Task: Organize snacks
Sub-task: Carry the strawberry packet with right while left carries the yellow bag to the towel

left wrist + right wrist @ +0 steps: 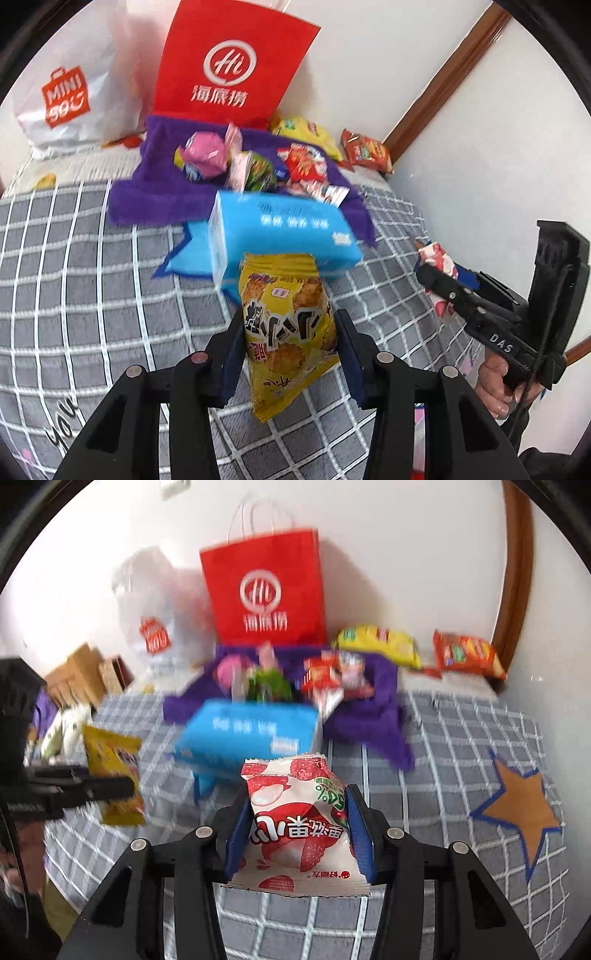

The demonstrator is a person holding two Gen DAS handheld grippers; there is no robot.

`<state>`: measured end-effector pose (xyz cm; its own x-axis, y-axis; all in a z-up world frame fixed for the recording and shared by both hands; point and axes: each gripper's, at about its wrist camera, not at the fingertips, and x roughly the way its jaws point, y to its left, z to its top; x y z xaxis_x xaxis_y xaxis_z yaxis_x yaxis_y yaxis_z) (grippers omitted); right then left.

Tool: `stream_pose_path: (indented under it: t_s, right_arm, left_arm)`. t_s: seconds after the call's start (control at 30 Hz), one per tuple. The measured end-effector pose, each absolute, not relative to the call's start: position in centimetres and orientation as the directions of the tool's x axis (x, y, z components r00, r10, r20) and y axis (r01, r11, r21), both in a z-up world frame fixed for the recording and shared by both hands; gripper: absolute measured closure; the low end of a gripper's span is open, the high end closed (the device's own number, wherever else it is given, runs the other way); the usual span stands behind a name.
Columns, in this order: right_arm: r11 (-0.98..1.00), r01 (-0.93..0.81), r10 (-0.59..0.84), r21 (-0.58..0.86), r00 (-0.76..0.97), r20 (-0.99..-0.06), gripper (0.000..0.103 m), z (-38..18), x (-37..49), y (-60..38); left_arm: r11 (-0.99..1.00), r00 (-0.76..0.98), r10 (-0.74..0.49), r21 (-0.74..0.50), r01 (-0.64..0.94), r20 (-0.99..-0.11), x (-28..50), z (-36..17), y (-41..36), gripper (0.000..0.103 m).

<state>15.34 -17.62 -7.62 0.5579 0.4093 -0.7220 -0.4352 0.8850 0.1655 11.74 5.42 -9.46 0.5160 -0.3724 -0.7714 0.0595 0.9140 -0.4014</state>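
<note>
While the left hand-held gripper [290, 341] pinched a yellow cracker packet [286, 328] and the right hand-held gripper [297, 825] clamped a lychee jelly packet [295, 827] above the checked bed [92, 258], sorting looked barely begun: loose snacks crowded the purple towel [159, 184] at twelve o'clock, beyond a blue tissue pack [280, 232]; whether the red paper bag [229, 62] held anything I could not tell.
</note>
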Motion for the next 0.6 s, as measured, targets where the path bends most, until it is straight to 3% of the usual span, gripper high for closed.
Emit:
stream_pose_path:
  t_s: [0.6]
  right_arm:
    - [0.894, -0.417, 0.409, 0.163, 0.613, -0.676, 0.055, -2.6, 24.8, -13.5]
  left_arm:
    - [0.938, 0.571, -0.326, -0.333, 0.096, -0.753, 21.5, -3.6, 7.4, 0.059]
